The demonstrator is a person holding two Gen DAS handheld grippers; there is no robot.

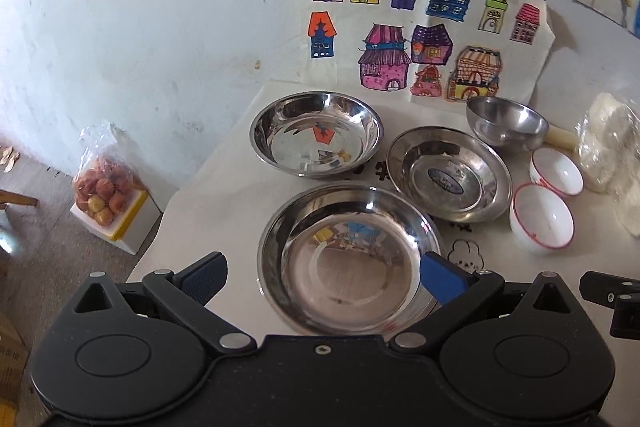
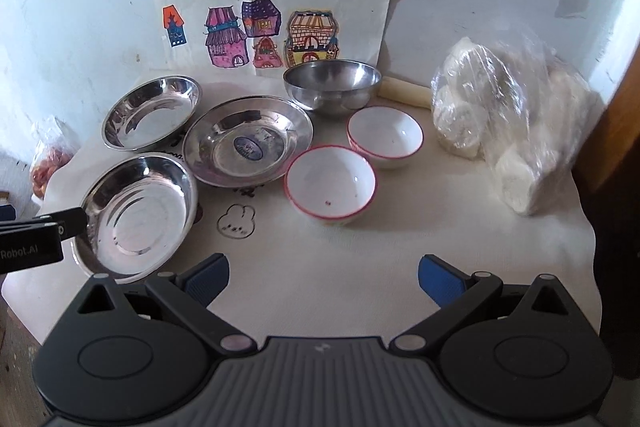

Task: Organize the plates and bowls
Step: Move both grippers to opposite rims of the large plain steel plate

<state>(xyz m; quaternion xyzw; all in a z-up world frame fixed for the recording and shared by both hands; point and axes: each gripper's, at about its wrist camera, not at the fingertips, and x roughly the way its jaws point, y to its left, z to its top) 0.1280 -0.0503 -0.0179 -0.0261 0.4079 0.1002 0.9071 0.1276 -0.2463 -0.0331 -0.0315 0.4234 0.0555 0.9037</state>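
My left hand-held gripper (image 1: 322,277) is spread wide, released, its blue-padded fingers (image 1: 440,281) straddling the nearest shallow round stainless-steel dish (image 1: 350,259) without gripping it; the right-side pad overlaps the dish's rim in the left wrist view, though I cannot tell if it touches. That dish sits close to the near-left edge of the white cloth-covered surface (image 2: 360,267). My right hand-held gripper (image 2: 323,277) is likewise released and holds nothing, hovering over a bare stretch of cloth with free room ahead.

Just beyond that bare stretch are two small white ceramic bowls with red rims: the nearer one (image 2: 330,183) and the farther one (image 2: 385,135), just beside each other. Left of them lies a wide flat steel plate with a blue oval sticker (image 2: 248,146), its rim close against the near dish. Behind it to the left stands a deeper shiny steel basin (image 2: 152,117) near the surface's left edge, and to the right a rounded matte steel bowl (image 2: 332,87).

A clear plastic bag of white lumps (image 2: 516,123) crowds the right side. At the back, a paper sheet of coloured house drawings (image 2: 264,7) leans on the wall.
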